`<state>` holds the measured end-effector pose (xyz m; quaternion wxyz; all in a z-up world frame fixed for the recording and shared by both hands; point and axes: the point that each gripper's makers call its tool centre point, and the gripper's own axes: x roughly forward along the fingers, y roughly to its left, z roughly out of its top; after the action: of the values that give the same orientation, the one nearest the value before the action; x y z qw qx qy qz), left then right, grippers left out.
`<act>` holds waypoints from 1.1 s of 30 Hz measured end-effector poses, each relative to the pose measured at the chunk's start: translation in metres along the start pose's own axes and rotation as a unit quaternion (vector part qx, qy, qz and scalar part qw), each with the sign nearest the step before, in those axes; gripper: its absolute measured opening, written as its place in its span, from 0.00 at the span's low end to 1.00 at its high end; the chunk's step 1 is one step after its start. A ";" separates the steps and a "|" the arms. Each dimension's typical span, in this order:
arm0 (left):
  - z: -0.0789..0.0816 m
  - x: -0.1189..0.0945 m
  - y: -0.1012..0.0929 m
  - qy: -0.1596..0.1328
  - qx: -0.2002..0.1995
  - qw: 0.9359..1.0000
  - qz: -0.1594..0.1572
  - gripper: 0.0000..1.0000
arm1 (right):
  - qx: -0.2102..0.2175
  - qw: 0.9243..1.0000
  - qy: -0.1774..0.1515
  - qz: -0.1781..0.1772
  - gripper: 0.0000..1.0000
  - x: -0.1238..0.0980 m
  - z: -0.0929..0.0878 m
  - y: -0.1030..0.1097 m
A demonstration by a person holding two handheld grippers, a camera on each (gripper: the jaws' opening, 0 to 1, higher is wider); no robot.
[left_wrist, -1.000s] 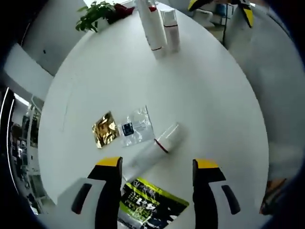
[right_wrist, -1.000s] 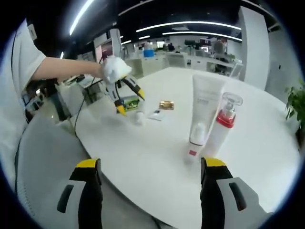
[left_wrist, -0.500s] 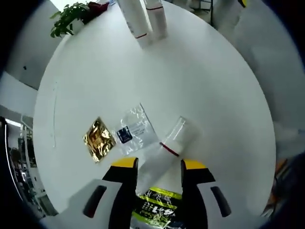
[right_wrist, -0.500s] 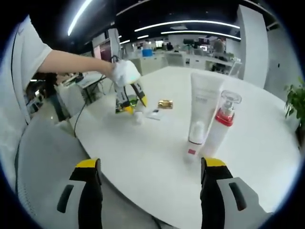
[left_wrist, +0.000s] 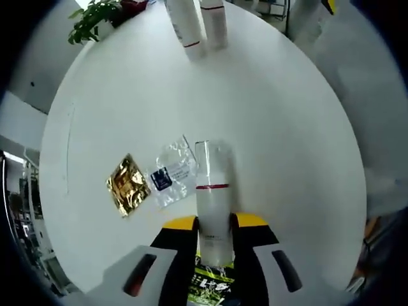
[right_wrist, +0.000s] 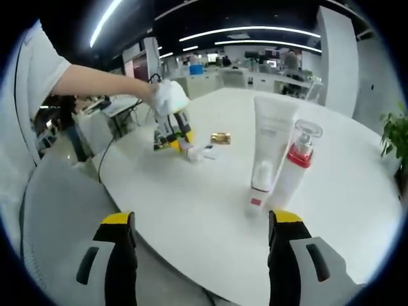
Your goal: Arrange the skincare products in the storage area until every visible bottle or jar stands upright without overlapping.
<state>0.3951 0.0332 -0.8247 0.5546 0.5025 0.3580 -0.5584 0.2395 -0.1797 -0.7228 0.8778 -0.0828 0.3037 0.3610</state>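
The left gripper (left_wrist: 214, 224) has its jaws closed on a white bottle (left_wrist: 212, 204) with a clear cap, low over the round white table (left_wrist: 280, 121); whether the bottle rests on the surface is hard to tell. Beside it lie a clear sachet (left_wrist: 171, 173) and a gold sachet (left_wrist: 127, 185), with a green packet (left_wrist: 210, 285) under the jaws. The right gripper (right_wrist: 203, 220) hangs wide apart, holding nothing, before an upright white tube (right_wrist: 268, 150) and a red-collared bottle (right_wrist: 296, 162) standing just beside each other.
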 end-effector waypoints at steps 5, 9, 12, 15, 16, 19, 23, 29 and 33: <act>0.002 -0.001 -0.002 0.001 -0.004 1.000 0.001 0.24 | -0.001 1.000 0.001 -0.001 0.85 0.000 0.000 -0.001; 0.002 -0.002 -0.004 0.000 -0.016 1.000 0.001 0.24 | -0.001 1.000 0.001 -0.001 0.85 0.000 0.000 -0.001; 0.007 -0.002 -0.006 -0.008 -0.031 0.999 0.002 0.24 | -0.001 1.000 0.001 -0.002 0.85 0.000 0.000 -0.001; 0.010 -0.002 -0.009 -0.021 -0.049 0.999 -0.002 0.24 | -0.001 1.000 -0.001 -0.005 0.85 -0.001 0.001 -0.001; 0.011 -0.002 -0.009 -0.026 -0.058 0.998 -0.002 0.24 | -0.001 1.000 -0.002 -0.005 0.85 -0.001 0.001 -0.001; 0.013 -0.004 -0.009 -0.048 -0.092 0.995 -0.001 0.24 | -0.002 1.000 -0.004 -0.005 0.85 -0.001 0.002 -0.001; 0.022 -0.011 -0.012 -0.072 -0.131 0.989 0.001 0.24 | -0.005 1.000 -0.005 -0.004 0.85 -0.001 0.003 -0.001; 0.032 -0.026 -0.024 -0.134 -0.205 0.969 0.000 0.24 | -0.010 1.000 -0.005 0.001 0.84 -0.001 0.003 0.001; 0.038 -0.036 -0.028 -0.171 -0.244 0.954 0.002 0.24 | -0.015 1.000 -0.005 0.004 0.84 -0.001 0.004 0.003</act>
<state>0.3570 0.0101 -0.7858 0.7143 0.2491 0.3823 -0.5306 0.2391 -0.1764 -0.7189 0.8765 -0.0925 0.2942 0.3697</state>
